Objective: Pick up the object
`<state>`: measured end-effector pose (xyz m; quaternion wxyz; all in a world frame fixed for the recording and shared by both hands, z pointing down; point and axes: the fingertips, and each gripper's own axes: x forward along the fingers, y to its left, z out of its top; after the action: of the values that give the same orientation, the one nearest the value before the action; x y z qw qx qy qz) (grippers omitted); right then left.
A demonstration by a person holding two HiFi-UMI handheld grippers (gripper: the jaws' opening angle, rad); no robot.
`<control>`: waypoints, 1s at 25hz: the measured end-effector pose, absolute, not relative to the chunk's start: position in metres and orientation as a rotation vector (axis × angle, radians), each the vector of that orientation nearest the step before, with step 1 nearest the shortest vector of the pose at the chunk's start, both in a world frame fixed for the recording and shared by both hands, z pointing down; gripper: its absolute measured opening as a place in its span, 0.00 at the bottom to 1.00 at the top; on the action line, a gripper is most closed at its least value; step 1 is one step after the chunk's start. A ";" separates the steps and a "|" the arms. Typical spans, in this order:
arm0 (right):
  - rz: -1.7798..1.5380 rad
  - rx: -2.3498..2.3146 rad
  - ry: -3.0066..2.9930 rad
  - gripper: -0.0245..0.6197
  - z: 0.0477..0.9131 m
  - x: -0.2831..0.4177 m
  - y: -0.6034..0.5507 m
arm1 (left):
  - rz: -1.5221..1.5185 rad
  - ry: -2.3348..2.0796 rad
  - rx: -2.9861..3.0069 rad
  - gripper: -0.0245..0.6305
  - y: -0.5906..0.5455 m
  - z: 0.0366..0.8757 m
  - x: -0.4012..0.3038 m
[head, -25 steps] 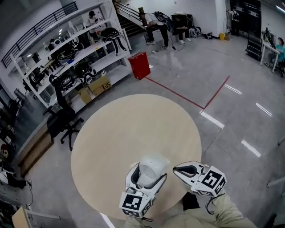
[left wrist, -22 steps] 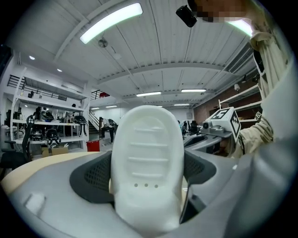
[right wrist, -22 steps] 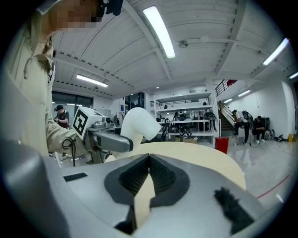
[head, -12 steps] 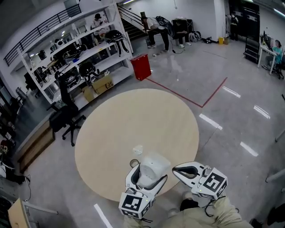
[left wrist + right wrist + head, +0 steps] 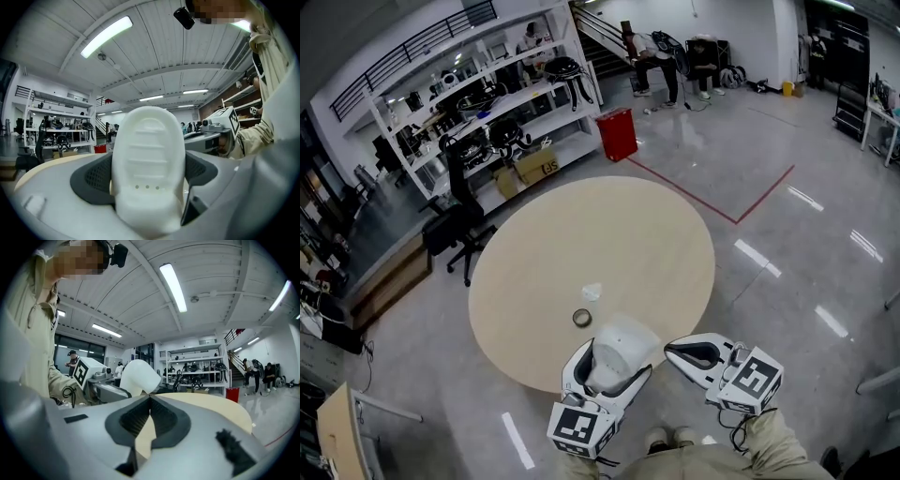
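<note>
On round table, close to near edge: small ring and pale scrap lying just apart, just beyond grippers. Shelves, black chair and red bin standing past far edge. Left gripper is pinching white object over near edge, jaws spread round it. Right gripper is hovering beside it, jaws pressing together, empty.

Worktop: 1, round. Tools: 2, i.e. left tool + right tool. White moulded object: 1. Small items on worktop: 2, i.e. 1 dark ring, 1 pale scrap. Bkgd: 1 red bin, 1 black office chair, 1 long shelving unit, 2 people by stairs: 1st person, 2nd person.
</note>
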<state>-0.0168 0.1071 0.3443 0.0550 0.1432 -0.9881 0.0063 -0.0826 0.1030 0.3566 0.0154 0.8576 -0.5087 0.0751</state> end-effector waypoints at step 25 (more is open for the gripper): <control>0.030 0.449 -3.040 0.04 0.346 0.008 0.125 | 0.296 -1.527 2.686 0.73 0.118 0.368 -0.057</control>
<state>0.0077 0.1246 0.3458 0.0340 0.1462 -0.9886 0.0099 -0.0573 0.1179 0.3682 0.0188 0.8652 -0.4919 0.0955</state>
